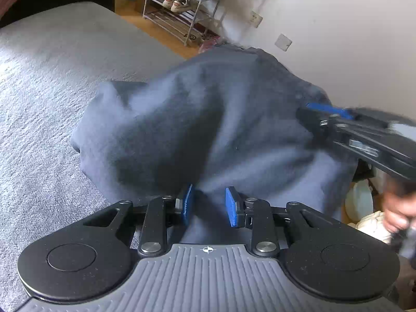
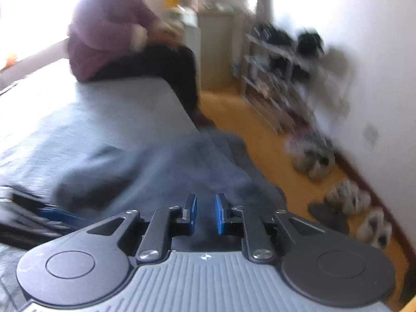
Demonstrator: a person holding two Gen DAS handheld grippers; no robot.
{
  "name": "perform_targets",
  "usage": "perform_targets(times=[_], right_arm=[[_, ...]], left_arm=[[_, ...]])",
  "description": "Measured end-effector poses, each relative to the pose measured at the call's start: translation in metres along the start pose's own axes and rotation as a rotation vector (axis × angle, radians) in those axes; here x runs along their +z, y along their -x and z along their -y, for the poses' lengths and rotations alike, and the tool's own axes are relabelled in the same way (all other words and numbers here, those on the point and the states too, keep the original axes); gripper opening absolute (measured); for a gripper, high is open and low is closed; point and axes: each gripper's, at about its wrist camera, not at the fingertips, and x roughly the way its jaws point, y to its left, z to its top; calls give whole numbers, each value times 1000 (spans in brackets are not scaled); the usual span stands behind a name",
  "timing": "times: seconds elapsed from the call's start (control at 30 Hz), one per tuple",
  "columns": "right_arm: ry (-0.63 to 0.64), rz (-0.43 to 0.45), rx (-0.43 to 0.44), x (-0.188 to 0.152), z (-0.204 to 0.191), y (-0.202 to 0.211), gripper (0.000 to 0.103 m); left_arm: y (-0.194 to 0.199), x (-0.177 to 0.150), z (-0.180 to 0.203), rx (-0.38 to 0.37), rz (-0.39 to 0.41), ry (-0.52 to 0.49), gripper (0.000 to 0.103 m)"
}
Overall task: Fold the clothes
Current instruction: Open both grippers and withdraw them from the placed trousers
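Observation:
A dark grey-blue garment (image 1: 195,119) hangs bunched and lifted above the bed. In the left wrist view my left gripper (image 1: 210,206) has a fold of it pinched between its blue pads. My right gripper (image 1: 309,109) comes in from the right and clamps the raised edge of the cloth. In the right wrist view the garment (image 2: 156,171) rises from the bed into my right gripper (image 2: 206,212), whose pads stand close together with cloth in the narrow gap. My left gripper (image 2: 52,214) shows at the lower left, blurred.
A grey bed cover (image 1: 52,91) lies under the garment. A person in a purple top (image 2: 109,31) sits at the bed's far end. A shoe rack (image 1: 182,7) stands by the white wall, with slippers (image 2: 348,197) on the wooden floor. A hand (image 1: 397,215) holds the right gripper.

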Motion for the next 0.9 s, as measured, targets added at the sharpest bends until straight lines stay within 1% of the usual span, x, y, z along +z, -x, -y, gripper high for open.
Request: perform_targets(times=[0.03, 0.07, 0.13, 0.17, 0.3, 0.4, 0.47, 0.5, 0.57, 0.6, 0.7, 0.83, 0.9], right_arm=[[-44, -19, -20, -2, 8, -4, 7], [-85, -30, -36, -4, 16, -6, 5], [-140, 4, -49, -2, 24, 7, 7], [-158, 18, -52, 0, 27, 12, 11], [-92, 26, -21, 2, 13, 16, 11], [-81, -9, -73, 4, 18, 4, 10], [-75, -33, -107, 5, 21, -4, 7], [-73, -39, -124, 5, 23, -5, 8], [-80, -17, -148, 8, 24, 6, 12], [-77, -3, -139, 9, 24, 10, 12], [-55, 34, -58, 9, 17, 25, 12], [21, 13, -2, 1, 3, 24, 12], [8, -19, 0, -4, 4, 17, 12]], left_arm=[[0, 0, -1, -5, 1, 1, 28], [0, -1, -1, -7, 1, 1, 28], [0, -2, -1, -5, -2, 2, 29], [-1, -2, -1, -4, -3, 1, 29], [-3, -1, 2, 0, -4, 2, 32], [-5, -1, 5, 4, -3, -5, 33], [-4, -1, 6, 4, -2, -10, 34], [-4, -1, 6, 5, -3, -13, 34], [-5, -1, 8, 8, -4, -16, 34], [-5, -1, 9, 8, -2, -15, 34], [-6, -2, 10, 11, 7, -6, 35], [-7, -5, 12, 15, 22, 10, 35], [-7, -7, 12, 14, 30, 10, 35]])
